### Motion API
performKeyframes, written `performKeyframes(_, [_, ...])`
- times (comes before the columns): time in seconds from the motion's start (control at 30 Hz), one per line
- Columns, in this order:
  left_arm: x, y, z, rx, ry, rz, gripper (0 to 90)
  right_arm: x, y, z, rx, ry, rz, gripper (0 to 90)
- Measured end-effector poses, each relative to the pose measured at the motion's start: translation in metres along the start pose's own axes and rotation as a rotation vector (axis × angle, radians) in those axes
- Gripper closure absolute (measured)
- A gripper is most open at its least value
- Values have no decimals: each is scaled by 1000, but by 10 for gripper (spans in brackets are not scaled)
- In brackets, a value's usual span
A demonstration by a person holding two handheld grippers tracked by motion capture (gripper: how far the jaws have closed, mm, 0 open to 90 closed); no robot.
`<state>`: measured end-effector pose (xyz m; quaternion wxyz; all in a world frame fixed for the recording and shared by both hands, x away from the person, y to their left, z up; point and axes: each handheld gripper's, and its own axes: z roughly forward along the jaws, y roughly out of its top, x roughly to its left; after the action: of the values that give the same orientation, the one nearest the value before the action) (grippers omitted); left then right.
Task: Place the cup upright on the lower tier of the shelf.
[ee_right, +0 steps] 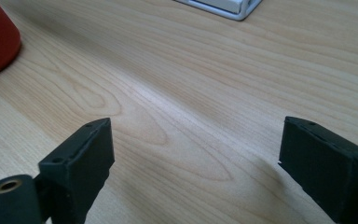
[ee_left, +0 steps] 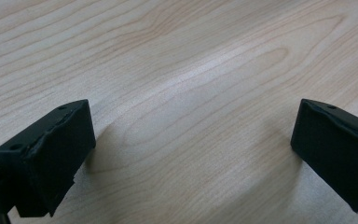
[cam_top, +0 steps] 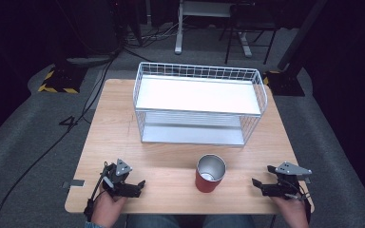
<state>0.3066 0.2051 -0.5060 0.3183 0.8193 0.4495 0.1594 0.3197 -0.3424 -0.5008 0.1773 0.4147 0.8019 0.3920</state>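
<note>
Since both your grippers sit wide open and empty, the upright red cup (cam_top: 210, 173) stands between them, slightly nearer your right gripper (cam_top: 262, 185) than your left gripper (cam_top: 138, 185).

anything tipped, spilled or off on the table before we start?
Nothing stands out. The red cup stands upright near the front edge of the table, no spill around it. The white wire rack sits square behind it. Left gripper and right gripper rest on either side, jaws apart and empty.
</note>
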Motion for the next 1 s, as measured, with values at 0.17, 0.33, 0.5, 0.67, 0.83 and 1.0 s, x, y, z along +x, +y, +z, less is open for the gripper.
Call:
performKeyframes(0.17, [0, 0, 0, 0, 2, -3, 2, 6, 3, -6, -33, -15, -9, 0])
performKeyframes(0.33, [0, 0, 0, 0, 1, -4, 2, 19, 8, -13, -91, -23, -31, 0])
performKeyframes(0.5, [0, 1, 1, -2, 4, -2, 2, 31, 11, -16, -100, 25, -58, 0])
performKeyframes(0.67, [0, 1, 1, -1, 8, -2, 1, 45, 16, -20, -123, 37, -77, 0])
performKeyframes(0.83, [0, 2, 2, -3, 7, -6, 1, 55, 19, -21, -151, 50, -75, 0])
performKeyframes(1.0, [0, 2, 2, -2, 6, -7, 1, 70, 22, -19, -166, 71, -75, 3])
